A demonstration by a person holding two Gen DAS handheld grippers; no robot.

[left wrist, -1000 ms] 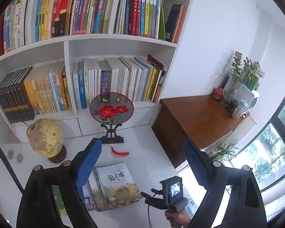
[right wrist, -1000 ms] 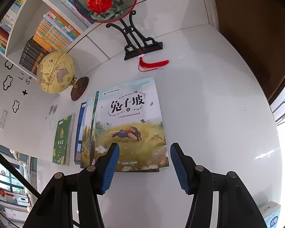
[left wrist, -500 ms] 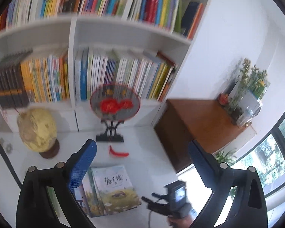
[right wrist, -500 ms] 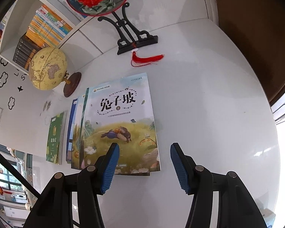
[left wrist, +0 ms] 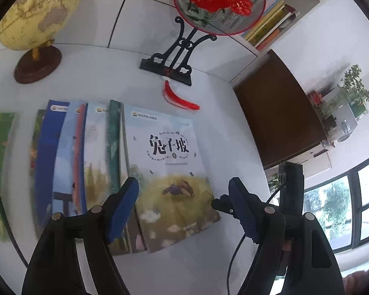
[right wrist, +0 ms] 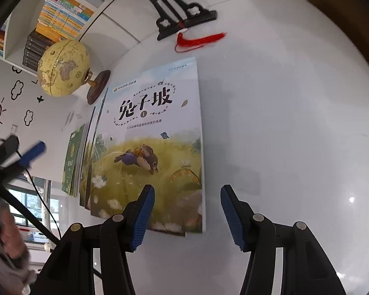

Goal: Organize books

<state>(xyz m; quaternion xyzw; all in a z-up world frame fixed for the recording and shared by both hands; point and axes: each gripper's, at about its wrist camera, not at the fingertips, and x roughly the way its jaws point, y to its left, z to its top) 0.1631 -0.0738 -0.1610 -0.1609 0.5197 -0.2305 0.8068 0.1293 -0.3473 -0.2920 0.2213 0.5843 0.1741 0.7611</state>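
White table (left wrist: pixel 233 142) bears fanned books (left wrist: pixel 164 172) below bookshelves (right wrist: pixel 54 24).

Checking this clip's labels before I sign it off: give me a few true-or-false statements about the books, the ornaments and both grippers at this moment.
1. The pale-blue rabbit picture book lies topmost on the fanned books. True.
2. The yellow globe on its brown base lies toppled. False: it stands upright.
3. The red tassel touches the rabbit book. False: white table shows between them.
4. The right gripper holds nothing. True.
5. The left gripper grips a book. False: its jaws are closing, pressing nothing.
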